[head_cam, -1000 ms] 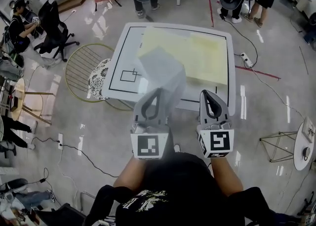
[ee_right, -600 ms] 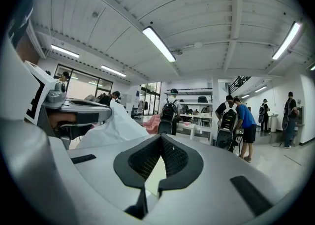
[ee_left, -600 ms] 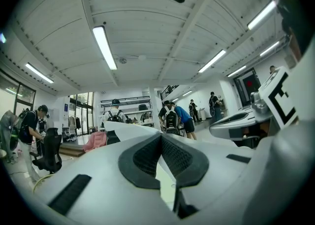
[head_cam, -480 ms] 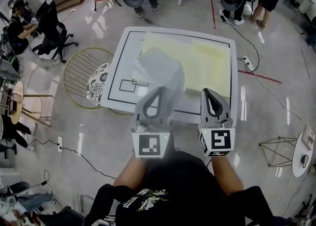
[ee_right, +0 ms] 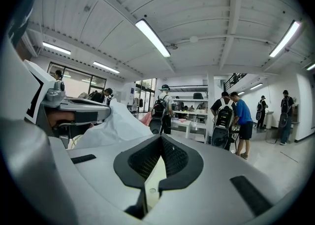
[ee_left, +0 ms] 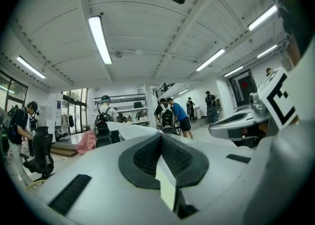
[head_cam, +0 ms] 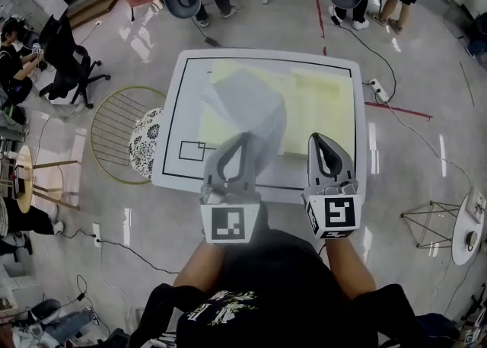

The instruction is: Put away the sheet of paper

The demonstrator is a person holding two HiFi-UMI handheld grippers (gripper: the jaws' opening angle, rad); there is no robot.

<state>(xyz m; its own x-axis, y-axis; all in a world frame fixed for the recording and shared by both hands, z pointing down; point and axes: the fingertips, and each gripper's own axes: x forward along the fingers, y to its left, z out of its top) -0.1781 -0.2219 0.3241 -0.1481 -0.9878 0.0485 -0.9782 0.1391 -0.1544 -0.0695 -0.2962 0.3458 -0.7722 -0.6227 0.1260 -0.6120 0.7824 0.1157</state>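
The person holds two tools side by side over the near edge of one white tabletop [head_cam: 176, 110] that is edged with a black line. Each tool carries one cube with a square marker.

The left tool [head_cam: 244, 136] has its jaws pressed together on the one sheet of white, creased paper [head_cam: 247, 103]. The paper stands up from the tips and, in the head view, lies over the tabletop's left middle. In the left gripper view the dark ribbed pads meet at the tip, and the white sheet spreads beyond them.

The right tool [head_cam: 316, 138] is just to the right of the left one and apart from the paper. Its jaws are also pressed together, with nothing between them.

One large pale yellow rectangular sheet [head_cam: 319, 106] lies flat on the tabletop inside the black line. Two small overlapping black-outlined squares [head_cam: 190, 150] are printed at the near left corner.

One round gold wire chair [head_cam: 114, 122] stands on the floor to the left of the tabletop, with one white lace-patterned cushion [head_cam: 143, 143] on it. Farther left stands one black office chair [head_cam: 67, 53]. Three people stand beyond the far edge, two of them wearing black backpacks.
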